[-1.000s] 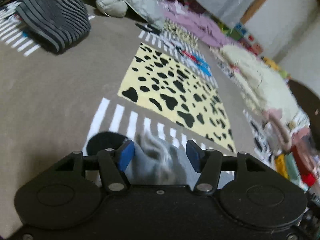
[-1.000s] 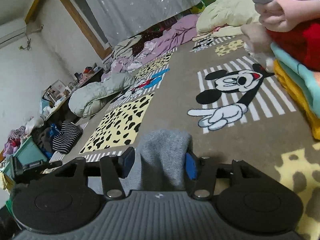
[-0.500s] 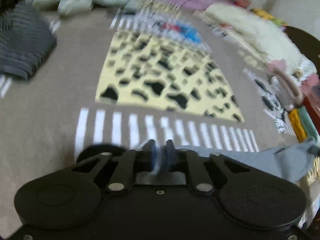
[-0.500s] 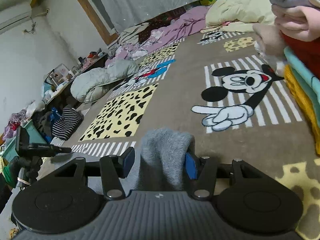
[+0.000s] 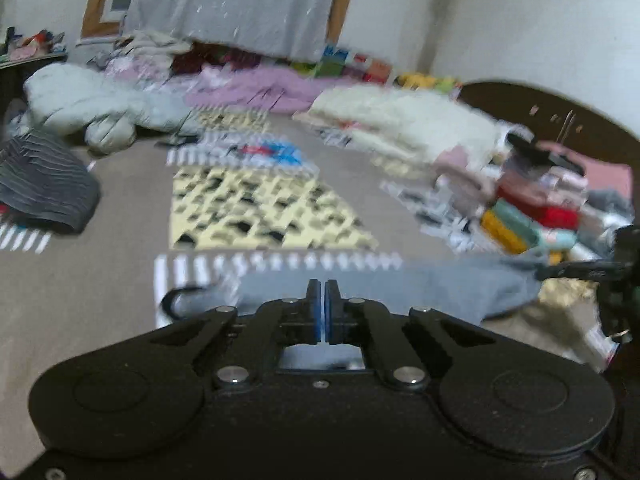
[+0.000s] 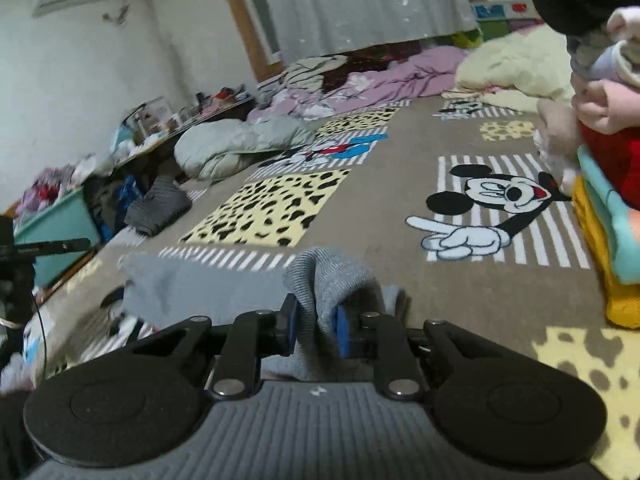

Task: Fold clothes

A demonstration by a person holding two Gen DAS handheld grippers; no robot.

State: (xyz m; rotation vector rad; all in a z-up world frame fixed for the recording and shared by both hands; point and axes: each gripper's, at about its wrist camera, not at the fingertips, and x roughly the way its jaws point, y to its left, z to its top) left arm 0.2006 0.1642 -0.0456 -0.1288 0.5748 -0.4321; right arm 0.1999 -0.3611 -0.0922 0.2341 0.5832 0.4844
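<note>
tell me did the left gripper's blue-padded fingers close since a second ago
Yes. The left gripper went from open to shut, with the grey knit garment stretched above the yellow spotted rug patch.

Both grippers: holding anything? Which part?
Both hold the grey knit garment. Right gripper clamps a bunched fold at one end; left gripper is shut on the other end's edge.

Black claw [image 5: 323, 308] bodies, blue pads [image 6: 342, 330], silver screws.

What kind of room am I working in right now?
Most likely a lived-in bedroom or family room at home. A cartoon-print carpet covers the floor, quilts and bedding lie heaped by the curtained window, and a stack of folded clothes sits on the right.
</note>
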